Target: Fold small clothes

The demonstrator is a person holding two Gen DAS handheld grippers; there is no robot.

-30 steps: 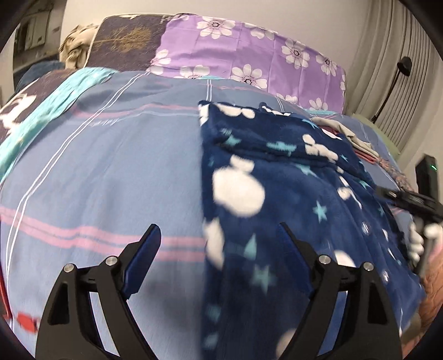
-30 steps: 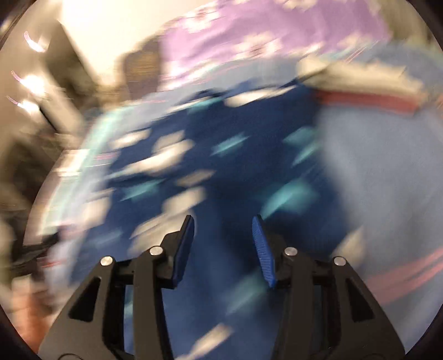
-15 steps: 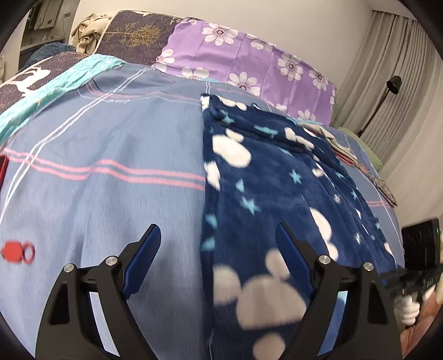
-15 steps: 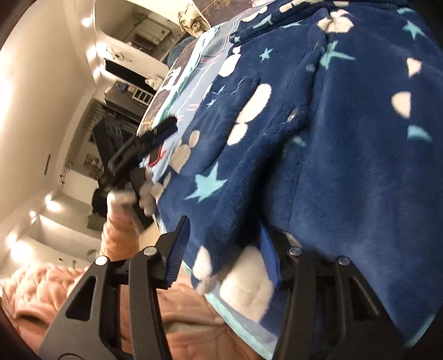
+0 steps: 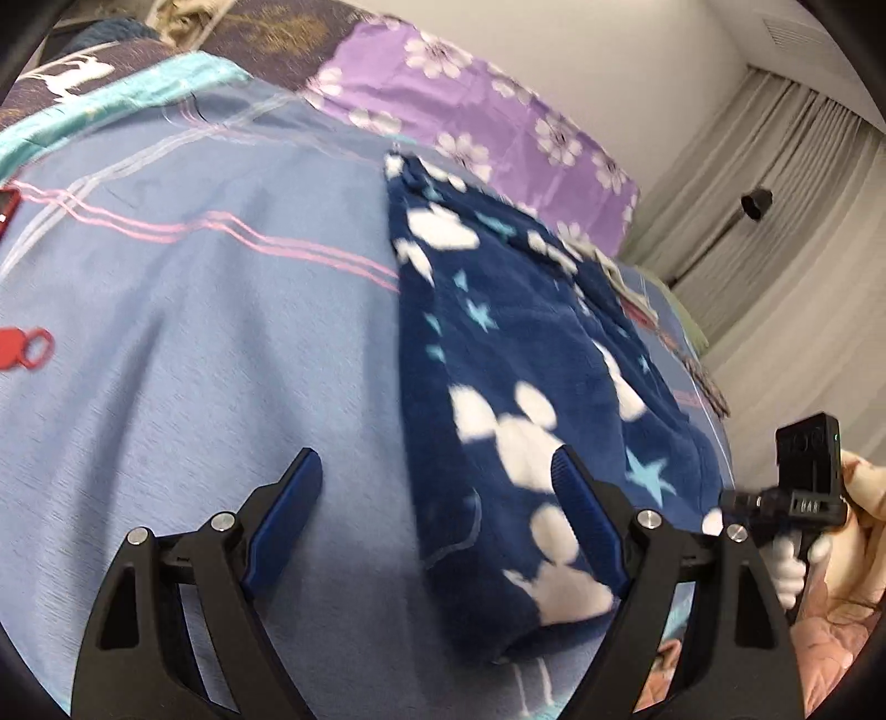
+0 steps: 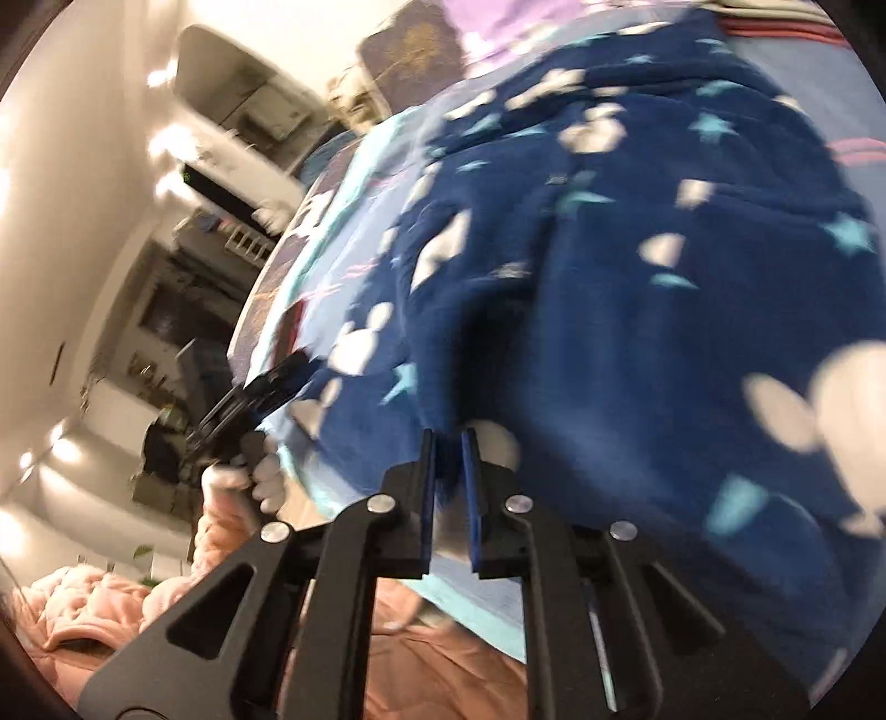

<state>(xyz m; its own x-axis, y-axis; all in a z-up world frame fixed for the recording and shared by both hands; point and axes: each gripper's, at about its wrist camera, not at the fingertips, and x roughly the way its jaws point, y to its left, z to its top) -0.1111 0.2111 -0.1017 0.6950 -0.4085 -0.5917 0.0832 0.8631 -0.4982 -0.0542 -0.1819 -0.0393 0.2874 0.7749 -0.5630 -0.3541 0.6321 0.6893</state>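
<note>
A navy fleece garment [image 5: 515, 354] with white mouse heads and teal stars lies lengthwise on the blue striped bed sheet [image 5: 194, 332]. My left gripper [image 5: 437, 487] is open, its jaws wide apart over the garment's near left edge, with the right finger over the fleece. My right gripper [image 6: 448, 448] is shut on the near edge of the garment [image 6: 637, 277], pinching a fold of fleece at the bed's edge. The right gripper's body also shows at the right of the left wrist view [image 5: 797, 487].
A purple floral pillow [image 5: 476, 116] and a dark patterned pillow [image 5: 277, 33] lie at the head of the bed. A red item [image 5: 22, 346] lies on the sheet at left. Curtains [image 5: 792, 232] and a lamp [image 5: 756, 202] stand to the right. Other clothes [image 5: 631, 288] lie beyond the garment.
My right gripper has closed on the garment's near edge; it was open around it before. My left gripper has drawn back toward the garment's near end, still open.
</note>
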